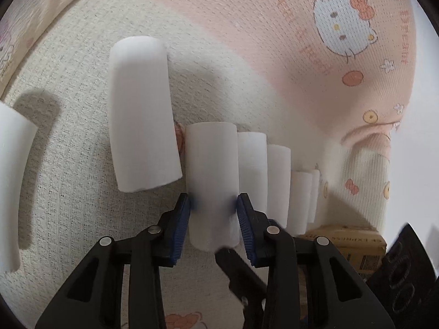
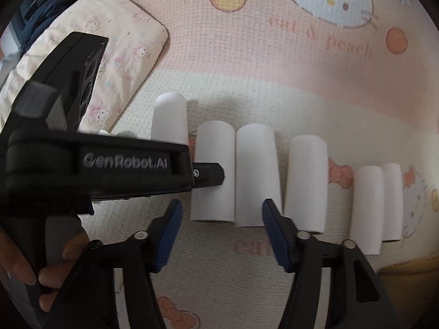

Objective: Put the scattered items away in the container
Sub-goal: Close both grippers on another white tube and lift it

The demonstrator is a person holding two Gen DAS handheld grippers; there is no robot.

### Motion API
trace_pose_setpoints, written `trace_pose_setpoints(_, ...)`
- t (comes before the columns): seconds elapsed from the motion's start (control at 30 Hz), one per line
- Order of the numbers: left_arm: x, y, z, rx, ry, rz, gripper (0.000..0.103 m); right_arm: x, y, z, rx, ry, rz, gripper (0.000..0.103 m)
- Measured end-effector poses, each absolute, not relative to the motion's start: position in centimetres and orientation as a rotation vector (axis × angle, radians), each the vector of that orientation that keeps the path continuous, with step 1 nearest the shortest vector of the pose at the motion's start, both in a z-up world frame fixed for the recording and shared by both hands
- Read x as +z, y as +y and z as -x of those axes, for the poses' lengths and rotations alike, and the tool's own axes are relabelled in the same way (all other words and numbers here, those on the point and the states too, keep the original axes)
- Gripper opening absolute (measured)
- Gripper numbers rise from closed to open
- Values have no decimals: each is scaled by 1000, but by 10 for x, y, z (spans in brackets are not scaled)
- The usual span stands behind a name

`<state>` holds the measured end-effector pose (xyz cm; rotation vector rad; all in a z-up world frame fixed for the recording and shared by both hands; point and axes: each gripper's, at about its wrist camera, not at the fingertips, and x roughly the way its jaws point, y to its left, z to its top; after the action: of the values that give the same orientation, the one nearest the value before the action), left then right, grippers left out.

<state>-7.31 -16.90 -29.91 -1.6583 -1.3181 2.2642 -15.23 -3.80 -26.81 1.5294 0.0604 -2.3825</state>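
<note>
Gripping a white roll (image 1: 211,183) by its near end, the left gripper (image 1: 213,213) is closing its two blue pads (image 1: 181,230) on the roll's sides, one pad on each side. The roll is lying on the mat (image 1: 82,205), which is cream and pink with cat pictures on it.

More white rolls are lying side by side in a row to the right of the held one, the next roll (image 1: 252,175) just beside it. A bigger roll (image 1: 142,115) is lying to the left, tilted a little, close to the held one. Another white piece (image 1: 11,186) is showing at the far left edge. A brown box (image 1: 354,244) is sitting at the lower right, past the end of the row.

From the right wrist view, the right gripper (image 2: 222,227) is hanging over the mat with its jaws wide apart and nothing between them. Its right pad (image 2: 274,233) is in front of the row of rolls; whether it is touching one is hard to tell. The left gripper is coming in from the left of this view, with the person's fingers (image 2: 33,274) wrapping around its handle. A soft pillow (image 2: 120,46) is lying at the upper left.

Whether the box is the container is not clear.
</note>
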Motion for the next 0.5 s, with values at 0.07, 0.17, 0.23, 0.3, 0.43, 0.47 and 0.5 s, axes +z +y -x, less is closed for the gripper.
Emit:
trace_pose_setpoints(0.07,-299,-169,70,2260,-1318,1654,39,-270,-39,153,-2372,55,-1520,40)
trace_pose_setpoints(0.17,-301,-166,62,2239,-1323,1659,39,-273,-43,156,-2323,50,-1551,35)
trace_pose_setpoints(0.23,-302,-164,54,2233,-1326,1658,39,-276,-46,152,-2298,57,-1567,35)
trace_pose_setpoints(0.3,-303,-162,46,2231,-1325,1662,39,-280,-49,145,-2291,88,-1586,35)
trace_pose_setpoints(0.43,-302,-152,31,2221,-1288,1669,38,-282,-44,133,-2267,39,-1632,35)
trace_pose_setpoints(0.47,-301,-148,27,2222,-1269,1675,38,-282,-42,129,-2260,25,-1649,35)
trace_pose_setpoints(0.5,-300,-144,22,2225,-1242,1684,38,-281,-41,123,-2254,17,-1664,34)
